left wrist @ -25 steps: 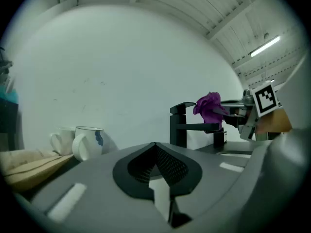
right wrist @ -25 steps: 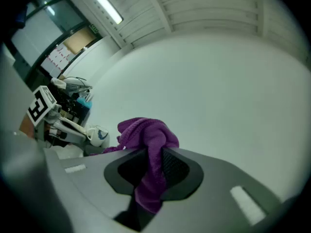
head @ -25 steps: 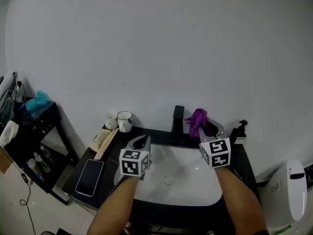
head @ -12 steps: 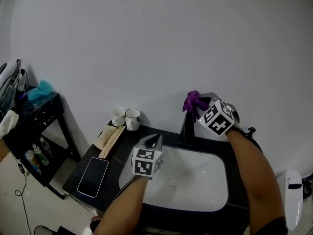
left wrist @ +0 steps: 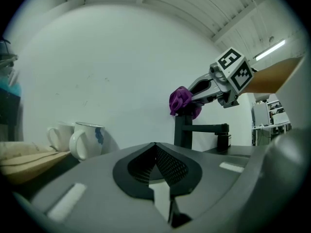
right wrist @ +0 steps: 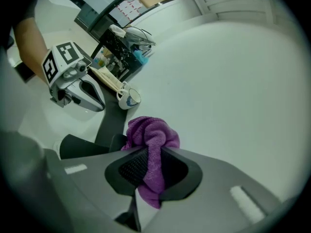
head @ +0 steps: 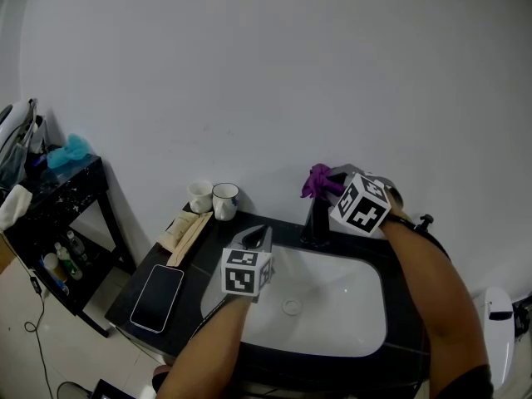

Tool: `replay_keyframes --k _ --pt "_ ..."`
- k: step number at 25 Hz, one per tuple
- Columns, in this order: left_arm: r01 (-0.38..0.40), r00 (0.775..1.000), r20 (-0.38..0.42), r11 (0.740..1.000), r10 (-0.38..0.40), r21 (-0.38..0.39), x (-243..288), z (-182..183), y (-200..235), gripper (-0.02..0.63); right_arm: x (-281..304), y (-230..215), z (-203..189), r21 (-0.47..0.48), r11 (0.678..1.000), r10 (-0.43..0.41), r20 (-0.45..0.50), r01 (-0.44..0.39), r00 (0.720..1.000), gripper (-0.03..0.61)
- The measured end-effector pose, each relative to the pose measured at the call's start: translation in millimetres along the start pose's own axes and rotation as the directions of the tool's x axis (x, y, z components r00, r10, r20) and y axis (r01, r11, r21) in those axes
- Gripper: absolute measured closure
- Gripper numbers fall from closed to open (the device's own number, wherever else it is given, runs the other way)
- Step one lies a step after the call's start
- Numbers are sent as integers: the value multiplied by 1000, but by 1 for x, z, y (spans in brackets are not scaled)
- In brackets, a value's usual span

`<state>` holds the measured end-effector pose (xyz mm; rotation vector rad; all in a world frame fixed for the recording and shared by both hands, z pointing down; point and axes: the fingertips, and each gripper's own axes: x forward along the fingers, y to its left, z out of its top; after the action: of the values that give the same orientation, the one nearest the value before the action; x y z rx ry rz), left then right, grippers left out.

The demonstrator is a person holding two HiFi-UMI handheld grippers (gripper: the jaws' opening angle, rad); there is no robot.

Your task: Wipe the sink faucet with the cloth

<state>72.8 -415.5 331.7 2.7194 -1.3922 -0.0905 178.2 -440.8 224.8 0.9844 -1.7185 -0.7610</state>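
A plain white wall (head: pixel 249 73) fills most of the head view. Below it lies a black counter (head: pixel 208 248) with a white sink (head: pixel 332 306) set into it. On the counter's left part a phone (head: pixel 156 298) lies flat, and two mugs (head: pixel 225 201) stand near the wall, well apart from the work.

The black faucet (head: pixel 317 223) stands upright at the back edge of the sink. The right gripper (head: pixel 332 181) is now above it. One second ago it was low, to the right of the faucet. Then it rose, and in the last half second it shifted a little to the left. Its jaws are closed tightly on the purple cloth (right wrist: pixel 151 135) — the right gripper view shows the fabric pinched between the pads and bulging out in front. From the left gripper view, the cloth (left wrist: pixel 182 101) sits right at the top of the faucet column (left wrist: pixel 183 132) and seems to touch it.

The left gripper (head: pixel 256 238) hangs over the left rim of the sink, almost where it was before. Its jaws are pressed together with nothing between them.

In my judgement the approach is finished and the wiping starts at the faucet's top — the spout and the sides are still to do.
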Motion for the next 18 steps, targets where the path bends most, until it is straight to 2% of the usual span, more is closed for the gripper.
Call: replay_keyframes --k 5,14,18 --pt "-35 999 -24 999 35 -25 -2 -7 11 596 -16 15 8 -40 999 19 26 -18 999 515" --pt "-55 998 -40 998 54 -24 0 -11 18 597 -41 39 20 -104 994 26 67 -19 997 514" --pt "-47 998 -47 999 47 9 -1 -11 14 596 -61 54 26 -119 992 48 99 -36 994 514"
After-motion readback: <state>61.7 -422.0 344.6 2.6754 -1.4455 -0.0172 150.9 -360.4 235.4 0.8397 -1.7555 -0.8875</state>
